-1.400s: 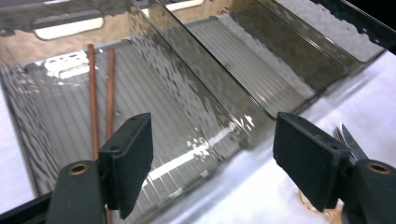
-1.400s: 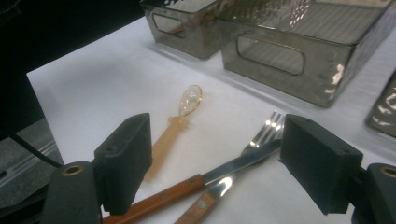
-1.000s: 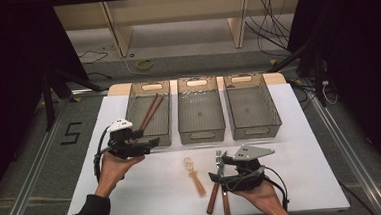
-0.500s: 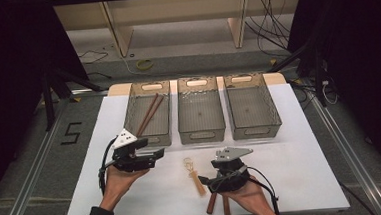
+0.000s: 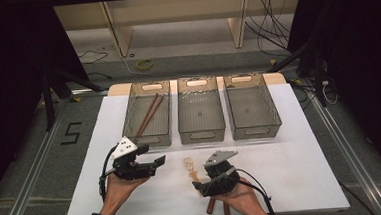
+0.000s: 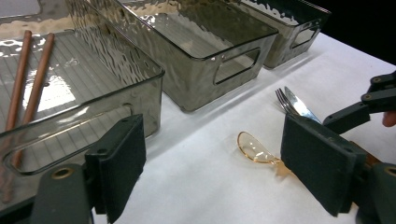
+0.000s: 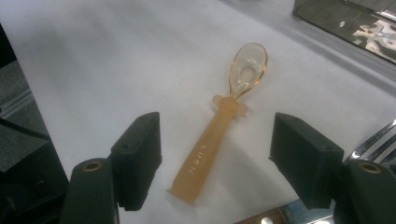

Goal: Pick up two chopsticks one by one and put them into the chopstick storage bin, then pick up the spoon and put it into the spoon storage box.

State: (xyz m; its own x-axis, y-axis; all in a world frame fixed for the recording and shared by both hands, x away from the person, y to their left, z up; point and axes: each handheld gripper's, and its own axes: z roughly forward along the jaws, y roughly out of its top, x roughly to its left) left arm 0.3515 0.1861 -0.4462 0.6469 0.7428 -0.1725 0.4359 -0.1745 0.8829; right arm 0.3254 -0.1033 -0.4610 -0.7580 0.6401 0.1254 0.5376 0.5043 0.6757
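Observation:
A translucent amber spoon (image 7: 219, 126) lies flat on the white table cover, its bowl pointing away from my right gripper (image 7: 215, 158). The jaws of that gripper stand on either side of the spoon's handle without touching it; they have just been closing a little and are still open. In the high view the right gripper (image 5: 199, 185) points left over the spoon (image 5: 189, 167). My left gripper (image 5: 159, 162) is open and empty and hovers to the left of the spoon. In its own view the left gripper (image 6: 219, 163) faces the spoon's bowl (image 6: 254, 147).
Three clear grey bins stand in a row at the back; the left bin (image 5: 129, 122) holds two brown chopsticks (image 5: 148, 114). A fork (image 6: 284, 100) and a knife (image 6: 299, 106) with wooden handles (image 5: 212, 205) lie beside the spoon under the right hand.
The left gripper has come toward the near edge and a little right. The right gripper has moved left and down over the spoon's handle.

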